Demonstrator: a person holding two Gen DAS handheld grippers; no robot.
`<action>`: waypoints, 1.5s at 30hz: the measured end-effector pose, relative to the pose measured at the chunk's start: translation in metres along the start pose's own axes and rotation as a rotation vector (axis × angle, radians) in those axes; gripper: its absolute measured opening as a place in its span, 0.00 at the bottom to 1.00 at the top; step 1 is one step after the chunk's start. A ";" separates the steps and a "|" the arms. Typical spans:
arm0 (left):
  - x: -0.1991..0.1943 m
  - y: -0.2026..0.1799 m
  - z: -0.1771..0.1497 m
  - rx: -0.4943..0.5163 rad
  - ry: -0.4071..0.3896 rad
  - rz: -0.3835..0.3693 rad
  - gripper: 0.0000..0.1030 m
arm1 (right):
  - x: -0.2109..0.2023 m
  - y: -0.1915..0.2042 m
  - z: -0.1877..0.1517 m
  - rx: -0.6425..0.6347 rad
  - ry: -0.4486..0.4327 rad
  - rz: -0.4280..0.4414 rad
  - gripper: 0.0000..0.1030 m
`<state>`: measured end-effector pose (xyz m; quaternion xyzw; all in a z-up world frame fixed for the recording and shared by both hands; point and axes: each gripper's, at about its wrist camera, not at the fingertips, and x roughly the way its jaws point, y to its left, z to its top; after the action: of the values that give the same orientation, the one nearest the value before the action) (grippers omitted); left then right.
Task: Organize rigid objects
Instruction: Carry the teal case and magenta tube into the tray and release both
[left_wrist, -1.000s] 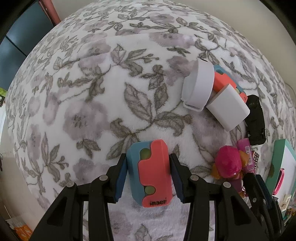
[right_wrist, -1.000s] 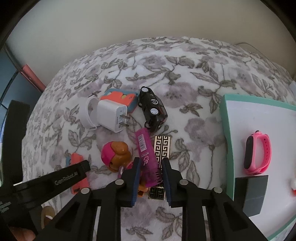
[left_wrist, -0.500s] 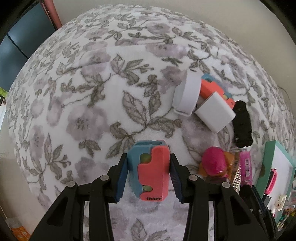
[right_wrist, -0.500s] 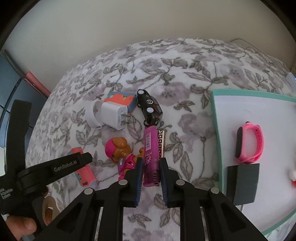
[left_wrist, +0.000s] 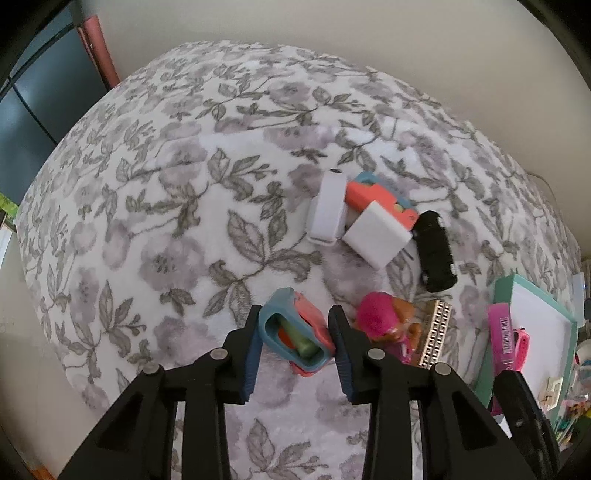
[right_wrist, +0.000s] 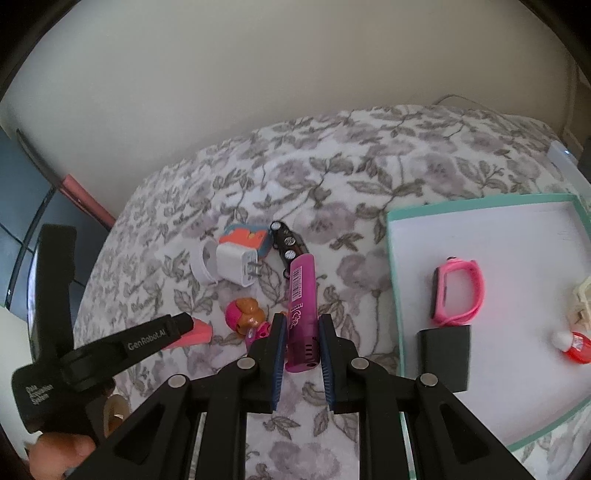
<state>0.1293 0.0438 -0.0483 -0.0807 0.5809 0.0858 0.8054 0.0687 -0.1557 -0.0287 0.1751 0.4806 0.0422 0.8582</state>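
Observation:
My left gripper (left_wrist: 293, 339) is shut on a blue and coral case (left_wrist: 295, 332), tilted and lifted off the floral blanket (left_wrist: 184, 206). My right gripper (right_wrist: 301, 343) is shut on a magenta comb (right_wrist: 302, 295) and holds it above the blanket, left of the teal-rimmed tray (right_wrist: 391, 258). On the tray lie a pink wristband (right_wrist: 460, 291), a black block (right_wrist: 443, 358) and a small red ornament (right_wrist: 574, 345). The comb (left_wrist: 500, 336) also shows at the right of the left wrist view.
On the blanket lie a white round case (left_wrist: 327, 210), a second coral and blue case (left_wrist: 380, 197), a white charger (left_wrist: 376, 234), a black toy car (left_wrist: 434, 254), a pink doll (left_wrist: 384, 321) and a gold patterned card (left_wrist: 436, 332). A wall rises behind.
My left gripper has lifted and tipped the blue and coral case so its open end faces the camera. My right gripper has raised the magenta comb off the blanket, toward the tray.

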 end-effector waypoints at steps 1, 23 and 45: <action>-0.002 -0.001 0.000 0.001 -0.001 -0.009 0.36 | -0.003 -0.003 0.001 0.008 -0.007 0.002 0.18; -0.064 -0.066 -0.007 0.123 -0.132 -0.155 0.36 | -0.052 -0.056 0.014 0.132 -0.114 -0.055 0.18; -0.054 -0.225 -0.095 0.428 -0.046 -0.282 0.36 | -0.104 -0.195 0.003 0.375 -0.157 -0.231 0.18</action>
<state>0.0768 -0.1988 -0.0196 0.0134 0.5503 -0.1503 0.8212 -0.0033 -0.3636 -0.0092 0.2783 0.4287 -0.1602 0.8445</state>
